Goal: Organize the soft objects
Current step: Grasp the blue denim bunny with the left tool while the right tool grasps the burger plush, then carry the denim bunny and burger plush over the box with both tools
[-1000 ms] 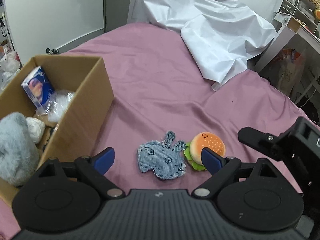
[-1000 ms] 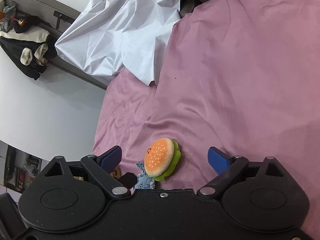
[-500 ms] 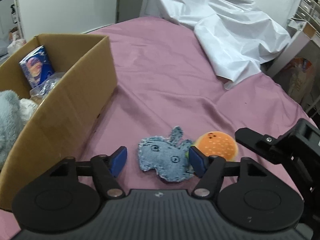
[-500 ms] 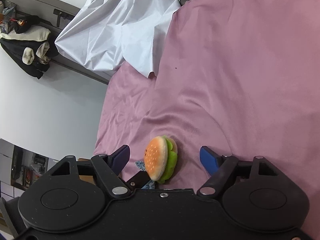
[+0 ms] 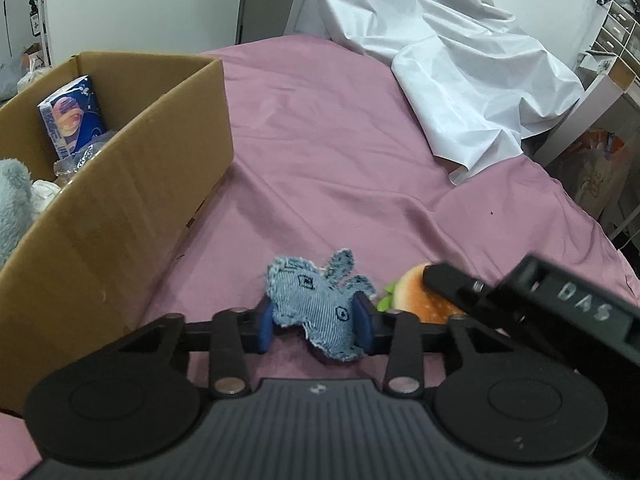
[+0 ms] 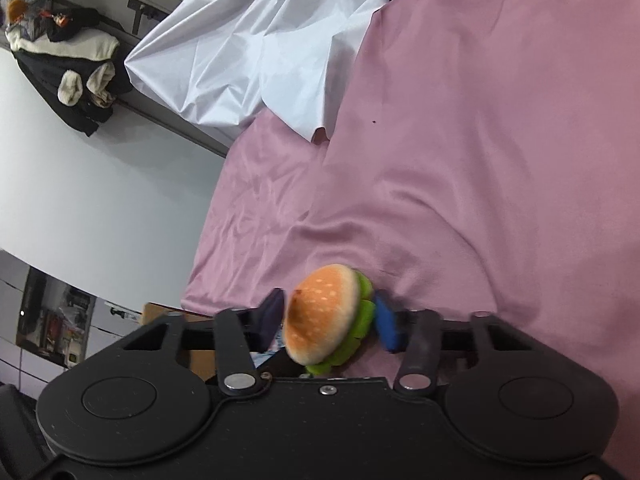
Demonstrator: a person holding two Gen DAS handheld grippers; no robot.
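My left gripper [image 5: 314, 322] is shut on a blue denim animal toy [image 5: 316, 306], its blue pads pressing both sides, just above the pink bedsheet [image 5: 340, 152]. My right gripper [image 6: 328, 322] is shut on a plush hamburger [image 6: 326, 320] with an orange bun and green lettuce. The hamburger [image 5: 416, 298] also shows in the left wrist view, right of the denim toy, partly hidden by the right gripper's black body [image 5: 532, 304]. An open cardboard box [image 5: 132, 200] stands to the left.
The box holds a grey plush [image 5: 14, 208], a blue tissue packet [image 5: 74, 116] and crumpled plastic. A white sheet [image 5: 452, 64] lies at the far end of the bed. Shelves and bags [image 5: 596, 168] stand beyond the right bed edge.
Both grippers have closed from open: the left onto the denim toy, the right onto the hamburger. Both have moved down and closer to the toys.
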